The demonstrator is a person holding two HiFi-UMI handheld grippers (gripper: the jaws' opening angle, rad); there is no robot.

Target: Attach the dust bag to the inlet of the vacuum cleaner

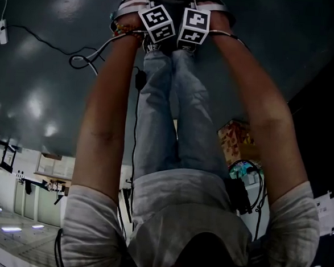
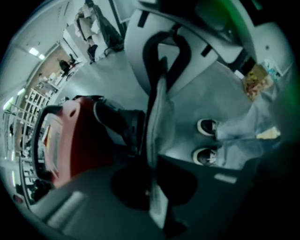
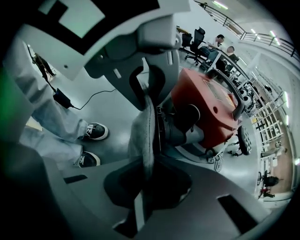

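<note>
A red vacuum cleaner (image 2: 70,136) (image 3: 206,98) stands on the grey floor, its black inlet (image 2: 119,124) (image 3: 180,124) facing the grippers. A grey dust bag (image 2: 161,112) (image 3: 143,126) hangs edge-on right against that inlet; whether it sits on it I cannot tell. My left gripper (image 2: 153,161) is shut on one edge of the bag, and my right gripper (image 3: 147,165) is shut on the opposite edge. In the head view the two marker cubes, left (image 1: 156,22) and right (image 1: 194,26), sit side by side at arm's length; bag and vacuum are hidden there.
The person's two dark shoes (image 3: 93,132) stand close to the vacuum. A black power adapter with its cable (image 3: 61,97) lies on the floor. A colourful box (image 1: 235,138) sits behind the legs. Office chairs and seated people (image 3: 206,40) are far back.
</note>
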